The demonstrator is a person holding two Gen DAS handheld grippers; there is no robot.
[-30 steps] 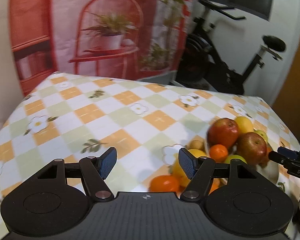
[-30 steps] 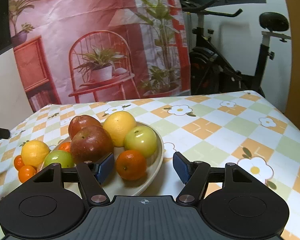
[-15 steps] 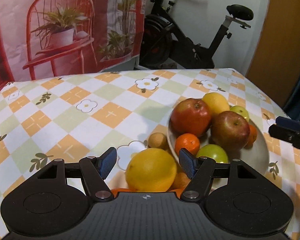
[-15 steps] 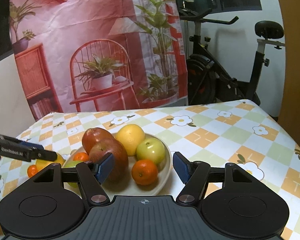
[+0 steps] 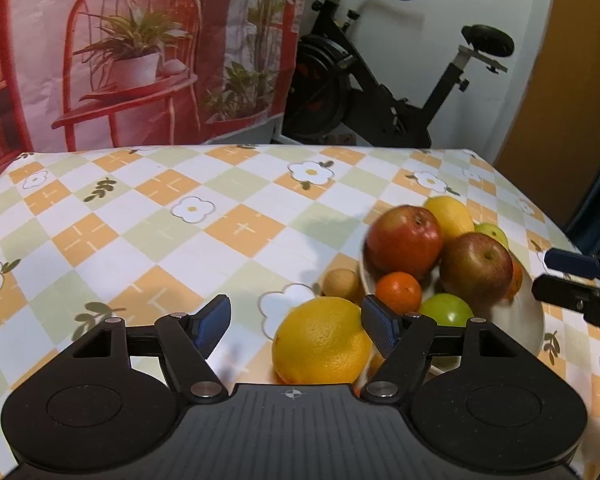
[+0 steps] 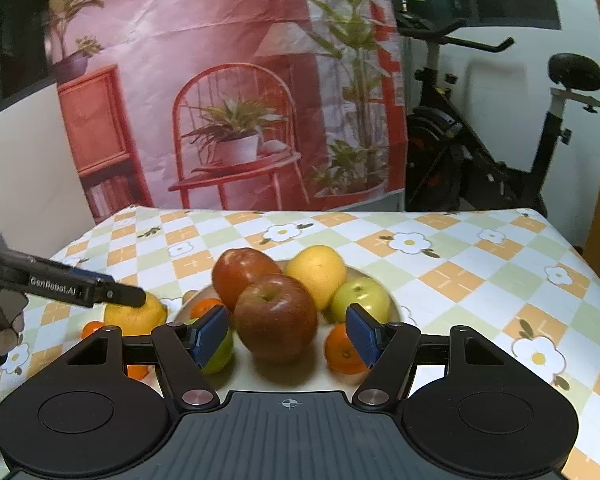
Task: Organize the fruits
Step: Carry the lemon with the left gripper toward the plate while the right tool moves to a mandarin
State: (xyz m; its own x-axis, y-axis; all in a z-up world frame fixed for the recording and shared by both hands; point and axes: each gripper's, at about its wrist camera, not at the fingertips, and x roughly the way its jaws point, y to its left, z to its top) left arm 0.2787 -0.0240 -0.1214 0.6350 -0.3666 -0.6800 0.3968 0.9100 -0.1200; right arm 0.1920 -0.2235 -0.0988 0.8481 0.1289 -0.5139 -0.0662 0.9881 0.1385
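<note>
1. Left tongs (image 5: pixel 296 326) were angled down at the worktop (image 5: pixel 148 216), jaws opening, not clamped on anything. The big yellow orange (image 5: pixel 322 340) sat between the blue pads, pressed up close to the right-hand pad, with a clear gap to the other one.
2. Just past the left tongs' right finger was the white bowl (image 5: pixel 528 320) with the fruit heap: two red apples, the nearer one (image 5: pixel 476 268) and the far one (image 5: pixel 404 240), a small tangerine (image 5: pixel 399 290), a green apple (image 5: pixel 446 310) and a yellow citrus (image 5: pixel 450 216) at the back.
3. A little brown fruit (image 5: pixel 342 284) lay on the cloth beyond the tongs, right beside the bowl rim (couldn't tell what kind it was).
4. Right tongs (image 6: pixel 288 334) hung in front of the bowl from the other side, jaws apart and gripping nothing. The nearer red apple (image 6: pixel 276 316) showed in the gap between the pads, but sat beyond them, no contact.
5. Off the right tongs' right pad a loose tangerine (image 6: pixel 342 350) sat by the bowl edge; a green apple (image 6: pixel 362 298) was just behind that pad.
6. Far left of the right tongs, the left tool's finger (image 6: pixel 100 290) crossed over the yellow orange (image 6: pixel 136 314), with a couple of small tangerines (image 6: pixel 92 328) nearby on the cloth.
</note>
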